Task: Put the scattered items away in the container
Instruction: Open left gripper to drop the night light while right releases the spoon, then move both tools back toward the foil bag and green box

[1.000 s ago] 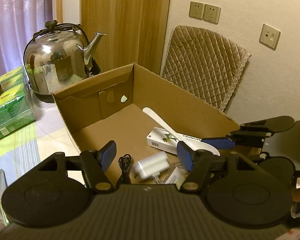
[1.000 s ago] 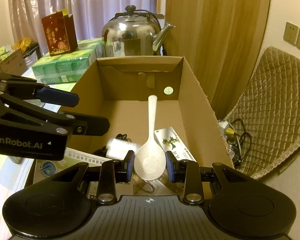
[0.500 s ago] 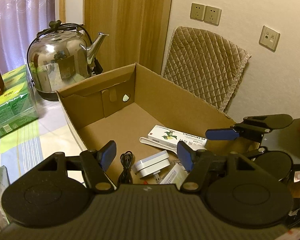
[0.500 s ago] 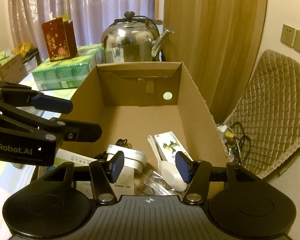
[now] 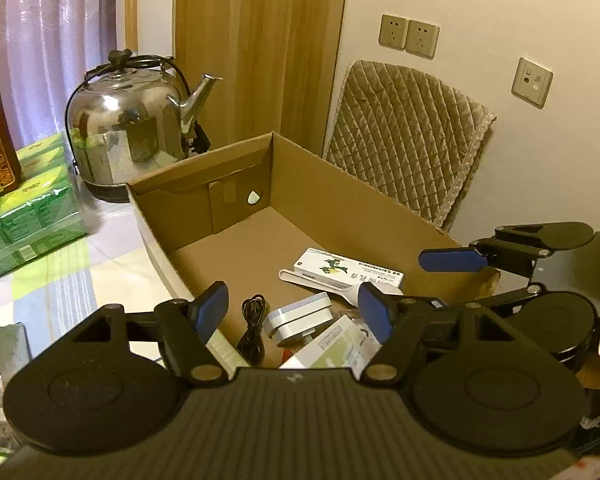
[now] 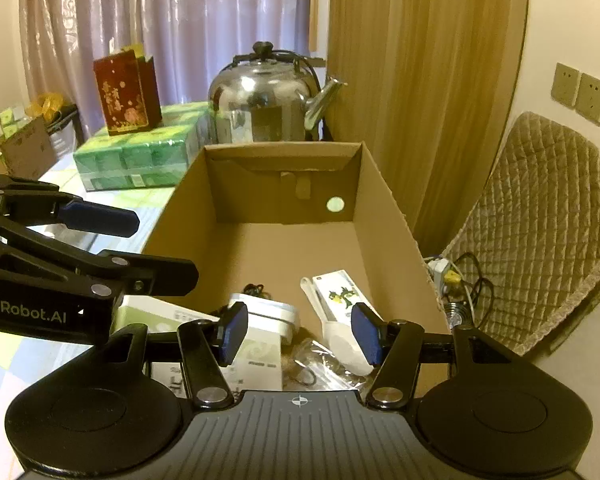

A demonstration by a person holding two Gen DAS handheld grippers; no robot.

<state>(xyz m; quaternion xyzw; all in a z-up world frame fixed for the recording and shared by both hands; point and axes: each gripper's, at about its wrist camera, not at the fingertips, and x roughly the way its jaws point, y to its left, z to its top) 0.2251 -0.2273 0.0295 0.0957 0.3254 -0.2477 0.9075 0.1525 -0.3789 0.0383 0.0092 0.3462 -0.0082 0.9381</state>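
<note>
The open cardboard box (image 5: 204, 172) (image 6: 384, 208) holds a white spoon (image 5: 312, 282) (image 6: 340, 336), a white medicine carton with a green picture (image 5: 348, 266) (image 6: 340, 292), a white charger (image 5: 300, 316) (image 6: 268, 312), a coiled black cable (image 5: 252, 328) (image 6: 252, 289) and a green-and-white carton (image 5: 336, 350) (image 6: 156, 318). My left gripper (image 5: 294, 312) hovers open over the box's near end, holding nothing. My right gripper (image 6: 299, 332) is open too, above the spoon and a clear plastic bag (image 6: 320, 364). Each gripper shows in the other's view, its jaws apart.
A steel kettle (image 5: 128, 136) (image 6: 264, 100) stands behind the box. Green wrapped packs (image 5: 28, 216) (image 6: 136, 156) with a red carton (image 6: 126, 92) on top lie to its left. A quilted chair (image 5: 408, 136) (image 6: 540, 220) and floor cables (image 6: 456, 280) are on the right.
My right gripper opened and let the white spoon drop into the box beside the medicine carton, then pulled back. Both grippers rose slightly away from the box.
</note>
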